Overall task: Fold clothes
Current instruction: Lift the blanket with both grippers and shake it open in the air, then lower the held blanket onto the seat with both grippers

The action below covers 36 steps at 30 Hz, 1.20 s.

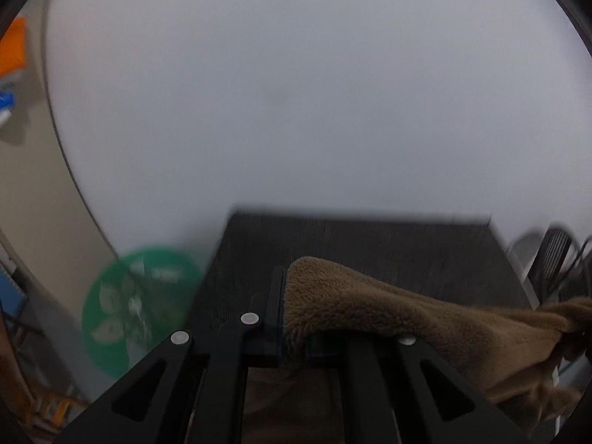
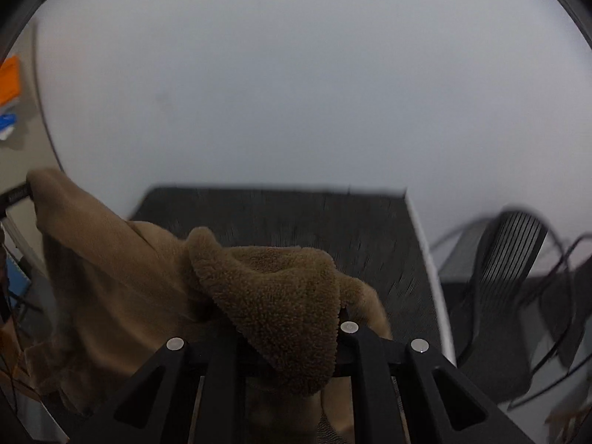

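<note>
Left gripper: the left gripper (image 1: pixel 296 318) is clamped tight on a corner of the fleece (image 1: pixel 370 307), brown pile bunched right over its fingers.
Right gripper: the right gripper (image 2: pixel 292 336) is pinched just as tight on another corner, a thick flap of the fleece (image 2: pixel 281 296) draped over its front.
Where the fleece is: off the surface, strung between the two grippers above the dark mat (image 1: pixel 370 236), the rest sagging down and toward the person.
Across the span: in the right view the cloth runs out to the far left, where a dark tip, likely the left gripper (image 2: pixel 16 196), holds the other end.
Done so far: two corners look taken and the garment is up in the air, so I'd call this early, no finished fold in sight.
Left to do: by my reading, lay it flat on the mat (image 2: pixel 296 218), bring the edges over, press the folds down. Most of the job is ahead.
Hidden: the pads themselves are buried in pile in both views, and the lower part of the garment hangs out of frame, so its type and shape are anyone's guess.
Hard to make out: both views are smeared with blur; the wall (image 1: pixel 296 92) is a grey blank, a green disc (image 1: pixel 137 303) by the mat shows a white pattern I can't read, and a dark chair (image 2: pixel 510 259) sits off to the right.
</note>
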Motion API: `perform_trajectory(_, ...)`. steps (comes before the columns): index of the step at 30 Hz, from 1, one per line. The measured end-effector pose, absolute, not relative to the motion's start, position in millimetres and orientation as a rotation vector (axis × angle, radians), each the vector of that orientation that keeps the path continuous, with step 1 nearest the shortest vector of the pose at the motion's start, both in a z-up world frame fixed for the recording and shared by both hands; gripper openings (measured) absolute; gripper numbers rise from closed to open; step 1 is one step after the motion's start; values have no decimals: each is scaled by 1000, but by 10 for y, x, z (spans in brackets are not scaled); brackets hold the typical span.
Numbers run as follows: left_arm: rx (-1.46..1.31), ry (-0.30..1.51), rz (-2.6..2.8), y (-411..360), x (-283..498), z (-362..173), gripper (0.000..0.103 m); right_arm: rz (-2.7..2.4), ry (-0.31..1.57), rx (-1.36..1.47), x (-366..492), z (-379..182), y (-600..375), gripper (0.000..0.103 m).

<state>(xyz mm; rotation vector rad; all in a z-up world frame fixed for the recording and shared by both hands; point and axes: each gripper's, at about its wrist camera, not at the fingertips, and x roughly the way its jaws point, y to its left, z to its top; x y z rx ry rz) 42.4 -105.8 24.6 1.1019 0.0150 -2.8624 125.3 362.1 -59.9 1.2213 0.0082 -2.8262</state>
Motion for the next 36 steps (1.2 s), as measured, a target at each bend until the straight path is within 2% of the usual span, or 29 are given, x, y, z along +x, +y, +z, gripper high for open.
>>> perform_trajectory(3, 1249, -37, -2795, -984, 211, -182, 8, -2766, -15, 1358, 1058, -1002, 3651, 14)
perform_trajectory(10, 1285, -90, -2768, -817, -28, -497, 8, -2738, -22, 1406, 752, -1050, 3358, 16)
perform_trajectory(15, 1296, -98, -2762, -774, -125, -442, 8, -2742, -60, 1425, 613, -1055, 3389, 16)
perform_trajectory(28, 1324, -29, -2727, -877, -145, -492, 8, -2725, -8, 1437, 612, -1218, 3433, 16)
perform_trajectory(32, 1360, 4, -2679, -939, -239, -573, 11, -2731, -15, 1440, 546, -1239, 3444, 17)
perform_trajectory(33, 1374, 6, -2665, -947, -273, -594, 11, -2730, -15, 1449, 499, -1260, 3459, 22)
perform_trajectory(35, 1418, -12, -2638, -931, -388, -650, 12, -2741, -25, 1457, 422, -1276, 3486, 43)
perform_trajectory(36, 1440, -22, -2626, -921, -443, -678, 12, -2756, -28, 1454, 393, -1281, 3507, 67)
